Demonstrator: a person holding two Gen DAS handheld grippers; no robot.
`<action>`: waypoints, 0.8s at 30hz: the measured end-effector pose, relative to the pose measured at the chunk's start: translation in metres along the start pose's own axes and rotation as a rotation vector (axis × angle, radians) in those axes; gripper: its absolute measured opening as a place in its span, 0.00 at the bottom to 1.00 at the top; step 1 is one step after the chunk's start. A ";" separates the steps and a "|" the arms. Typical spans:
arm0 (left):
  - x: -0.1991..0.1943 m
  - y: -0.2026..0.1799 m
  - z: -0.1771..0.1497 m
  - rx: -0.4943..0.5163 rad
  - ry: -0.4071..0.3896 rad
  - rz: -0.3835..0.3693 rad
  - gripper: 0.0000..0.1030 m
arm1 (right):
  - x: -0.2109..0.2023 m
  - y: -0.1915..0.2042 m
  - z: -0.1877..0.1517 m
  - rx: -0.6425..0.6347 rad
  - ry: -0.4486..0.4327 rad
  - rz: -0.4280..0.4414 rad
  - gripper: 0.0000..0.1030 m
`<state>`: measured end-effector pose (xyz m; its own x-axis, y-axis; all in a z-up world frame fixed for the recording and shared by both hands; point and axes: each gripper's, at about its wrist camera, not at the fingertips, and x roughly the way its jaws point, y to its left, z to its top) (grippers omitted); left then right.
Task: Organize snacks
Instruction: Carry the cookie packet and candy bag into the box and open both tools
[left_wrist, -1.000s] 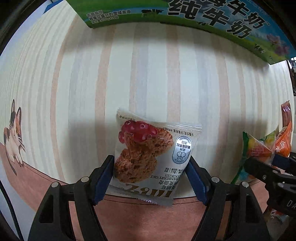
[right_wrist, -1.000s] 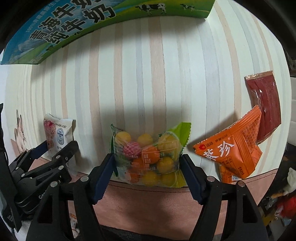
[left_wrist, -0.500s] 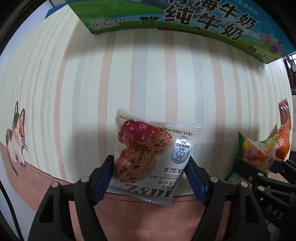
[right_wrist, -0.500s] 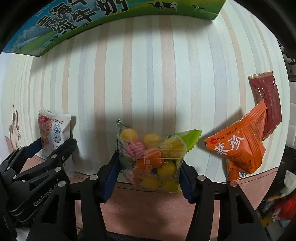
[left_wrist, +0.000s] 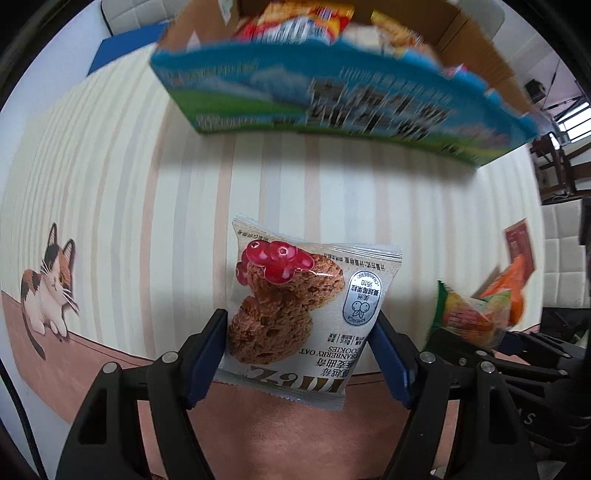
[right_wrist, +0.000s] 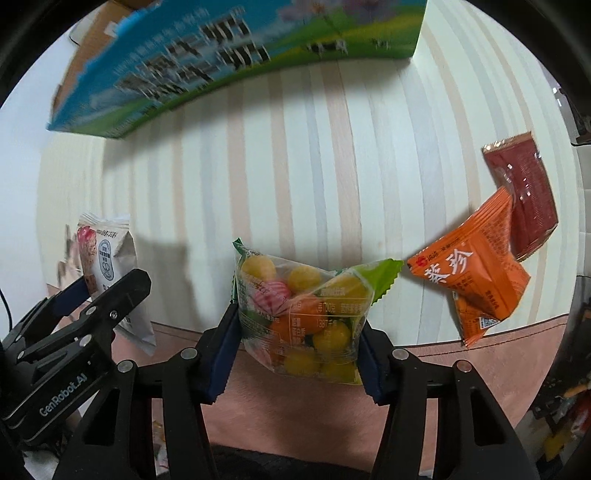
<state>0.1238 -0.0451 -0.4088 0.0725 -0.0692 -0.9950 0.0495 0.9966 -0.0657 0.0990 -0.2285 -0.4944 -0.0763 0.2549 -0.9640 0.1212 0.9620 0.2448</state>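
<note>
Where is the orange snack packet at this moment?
In the right wrist view, the orange packet lies on the striped tablecloth, right of the held candy bag, overlapping the dark red packet.

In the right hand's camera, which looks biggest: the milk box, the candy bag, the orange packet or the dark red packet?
1. Milk box, by far.
2. Candy bag, though it sits nearest the camera, so it may only look bigger.
3. Orange packet.
4. Dark red packet, partly hidden under the orange one, so those two are hard to rank.

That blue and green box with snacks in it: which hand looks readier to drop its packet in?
Probably left. The left tool grips the cookie packet and its view already looks into the open box. The right tool holds the candy bag facing the box's side.
</note>
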 end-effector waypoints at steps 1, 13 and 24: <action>-0.011 -0.001 0.003 0.002 -0.015 -0.009 0.71 | -0.007 0.000 0.000 0.001 -0.009 0.016 0.58; -0.098 -0.010 0.068 0.009 -0.162 -0.117 0.71 | -0.132 -0.002 0.045 -0.004 -0.174 0.150 0.58; -0.110 -0.005 0.192 0.029 -0.196 -0.067 0.71 | -0.183 0.014 0.152 0.024 -0.295 0.161 0.58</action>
<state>0.3065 -0.0515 -0.2846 0.2608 -0.1453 -0.9544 0.0889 0.9880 -0.1261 0.2654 -0.2770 -0.3304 0.2346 0.3603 -0.9029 0.1321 0.9083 0.3968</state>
